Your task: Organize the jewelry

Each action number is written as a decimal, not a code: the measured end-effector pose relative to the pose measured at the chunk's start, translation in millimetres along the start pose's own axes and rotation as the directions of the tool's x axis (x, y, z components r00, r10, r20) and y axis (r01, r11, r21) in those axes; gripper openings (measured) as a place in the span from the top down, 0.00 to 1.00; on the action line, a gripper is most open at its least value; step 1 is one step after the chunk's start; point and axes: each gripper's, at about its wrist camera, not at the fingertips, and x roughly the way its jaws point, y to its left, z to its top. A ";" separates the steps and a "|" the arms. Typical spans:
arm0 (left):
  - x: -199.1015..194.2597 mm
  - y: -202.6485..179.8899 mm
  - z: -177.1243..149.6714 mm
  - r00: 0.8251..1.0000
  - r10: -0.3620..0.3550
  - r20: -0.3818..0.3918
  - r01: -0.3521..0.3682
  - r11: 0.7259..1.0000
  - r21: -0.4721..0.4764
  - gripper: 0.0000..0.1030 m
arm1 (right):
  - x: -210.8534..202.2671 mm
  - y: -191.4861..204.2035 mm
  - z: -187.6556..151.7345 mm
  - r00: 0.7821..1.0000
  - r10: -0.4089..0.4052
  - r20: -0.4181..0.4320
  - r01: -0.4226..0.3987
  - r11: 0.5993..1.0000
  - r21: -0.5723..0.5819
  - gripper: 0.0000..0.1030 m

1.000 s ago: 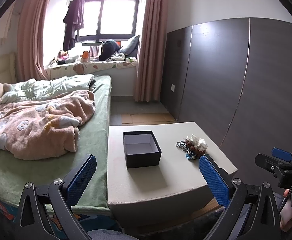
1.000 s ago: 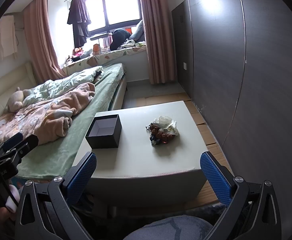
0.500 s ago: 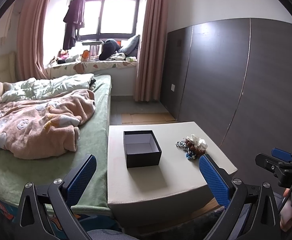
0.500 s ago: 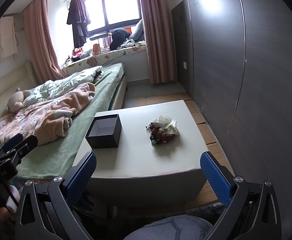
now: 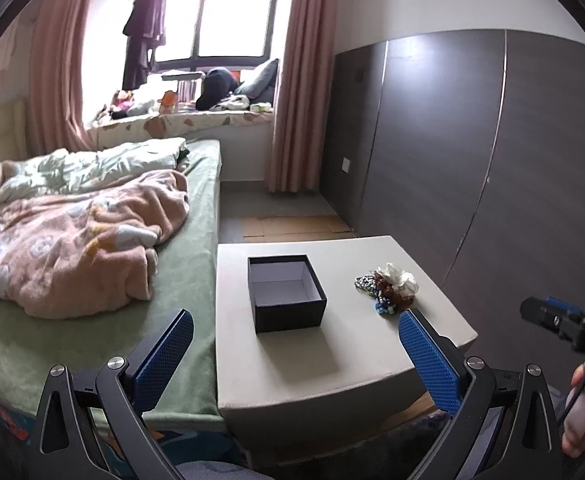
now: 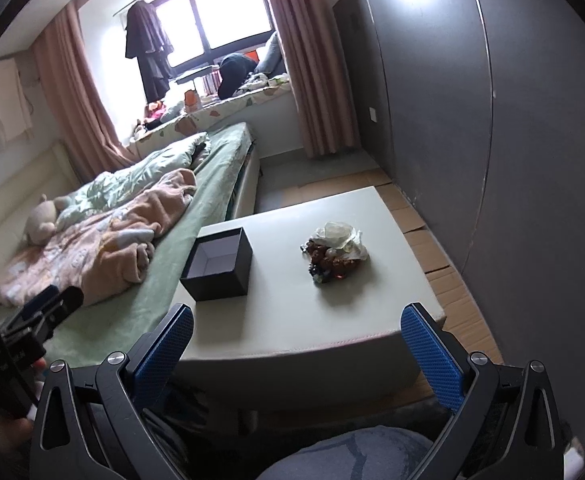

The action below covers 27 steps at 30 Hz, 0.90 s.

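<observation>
Both the left tool (image 5: 295, 354) and right tool (image 6: 297, 346) gape wide, holding nothing; mid-frame on the counter (image 6: 292, 320), black box (image 6: 218, 266) sits apart from jewelry heap (image 6: 334, 254)

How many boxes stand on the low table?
1. The open black box stands on the table, on the side nearest the bed, apart from the jewelry pile. Nothing else box-like shows there.

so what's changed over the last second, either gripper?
Right gripper has tilted and eased toward the table; nothing grasped or released. Left gripper barely shifted. Both stay open and empty; black box and jewelry pile unmoved.
</observation>
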 end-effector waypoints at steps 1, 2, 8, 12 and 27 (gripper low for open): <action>-0.4 -0.5 0.8 1.000 0.000 0.004 0.000 1.000 0.002 0.00 | 0.5 -1.7 2.0 1.000 -0.001 -0.002 0.001 1.000 0.006 0.00; 1.3 -1.6 3.5 1.000 -0.007 0.003 0.007 1.000 0.003 0.00 | 1.0 -3.5 5.4 1.000 0.004 -0.005 -0.004 1.000 0.016 0.00; 18.0 -13.6 20.4 0.999 -0.044 -0.020 0.044 0.999 0.027 0.00 | 4.9 -13.5 30.2 1.000 0.018 0.023 -0.020 0.998 0.064 0.00; 34.7 -25.1 34.5 0.995 -0.096 -0.038 0.097 0.995 0.039 0.01 | 13.1 -31.6 48.2 0.999 0.042 0.035 -0.046 0.989 0.142 0.00; 141.7 -48.2 67.2 0.949 -0.224 -0.220 0.232 0.973 0.009 0.24 | 109.6 -91.0 91.3 0.996 0.067 -0.056 -0.042 0.929 0.367 0.00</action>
